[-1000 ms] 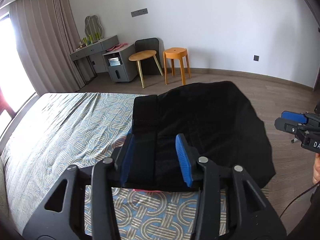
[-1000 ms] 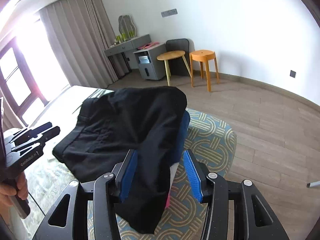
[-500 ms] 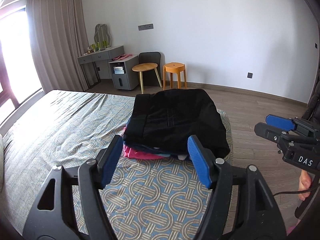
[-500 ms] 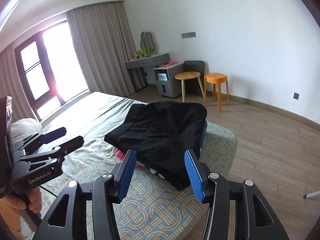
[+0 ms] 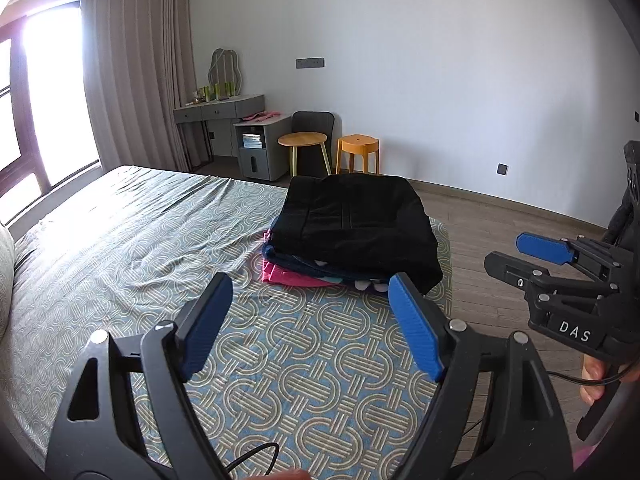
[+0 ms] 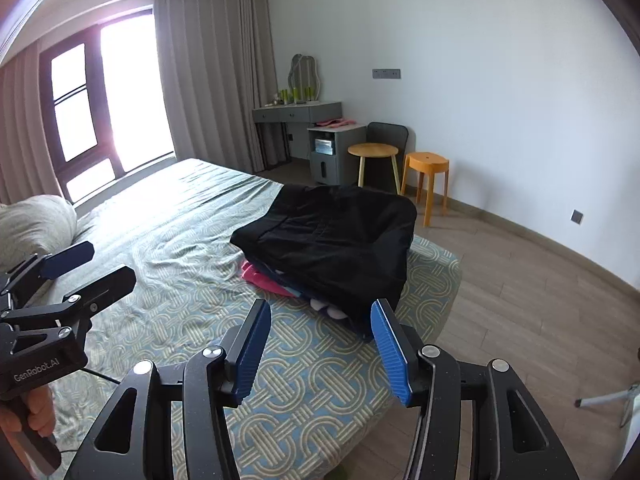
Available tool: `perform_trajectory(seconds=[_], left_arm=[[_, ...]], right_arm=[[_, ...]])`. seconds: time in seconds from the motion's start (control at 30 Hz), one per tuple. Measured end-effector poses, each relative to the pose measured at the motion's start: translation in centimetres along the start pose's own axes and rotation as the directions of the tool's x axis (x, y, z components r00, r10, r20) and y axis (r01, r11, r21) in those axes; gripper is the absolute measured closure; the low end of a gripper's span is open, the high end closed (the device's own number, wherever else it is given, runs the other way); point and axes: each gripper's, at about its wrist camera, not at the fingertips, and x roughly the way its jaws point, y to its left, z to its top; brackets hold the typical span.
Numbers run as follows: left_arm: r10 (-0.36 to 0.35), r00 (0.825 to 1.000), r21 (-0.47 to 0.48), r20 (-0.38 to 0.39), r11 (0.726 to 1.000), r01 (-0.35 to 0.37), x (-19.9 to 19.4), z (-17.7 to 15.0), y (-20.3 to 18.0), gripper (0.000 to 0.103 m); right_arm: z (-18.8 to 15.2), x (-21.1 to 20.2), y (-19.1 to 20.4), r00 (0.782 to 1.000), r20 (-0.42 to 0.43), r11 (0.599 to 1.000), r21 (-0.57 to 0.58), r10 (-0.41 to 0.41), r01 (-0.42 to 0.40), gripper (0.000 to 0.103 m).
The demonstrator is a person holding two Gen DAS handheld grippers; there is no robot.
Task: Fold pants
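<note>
1. Nearest in the left wrist view, the left gripper (image 5: 310, 320) fills the bottom of the frame – black arms ending in blue ribbed pads. Its jaws are opening wide, with nothing between them but the patterned bedspread below.
2. Nearest in the right wrist view, the right gripper (image 6: 320, 346) hangs over the foot corner of the bed. Its blue pads stand apart and pinch nothing; only bedspread shows in the gap.
3. Each gripper appears at the edge of the other's view, held by a person's hand on a black handle.
4. Below both lies the bed (image 5: 120, 248), covered in a blue-grey spread printed with interlocking cream rings. A pale pillow (image 6: 32, 224) sits at the left edge of the right wrist view.
5. Beyond the grippers, clear of both, the black pants (image 5: 356, 220) lie folded into a flat rectangle. They rest on top of a small stack of folded clothes (image 5: 288, 272) – pink, dark blue and pale layers peek out underneath – near the bed's foot corner, one edge drooping over the stack's side.
6. Farther off, on the wooden floor by the white wall, stand an orange stool (image 5: 357, 154) and just beside it a round wooden side table (image 5: 303, 148), with a dark chair behind.
7. Farthest, a grey dressing table (image 5: 220, 120) with a mirror stands beside long beige curtains (image 5: 136, 92) and a bright window.
</note>
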Motion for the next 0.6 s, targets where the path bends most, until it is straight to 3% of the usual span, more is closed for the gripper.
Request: perform_trajectory(seconds=[0.1, 0.6], left_arm=[[-0.003, 1.000, -0.009, 0.007, 1.000, 0.003, -0.5, -0.5, 0.0, 0.022], [-0.003, 1.000, -0.013, 0.012, 1.000, 0.004, -0.6, -1.2, -0.3, 0.022]], right_arm=[[0.0, -0.4, 0.6, 1.000, -0.001, 1.000, -0.016, -0.003, 0.003, 0.044], [-1.0, -0.2, 1.6, 1.000, -0.017, 0.999, -0.025, -0.026, 0.025, 0.043]])
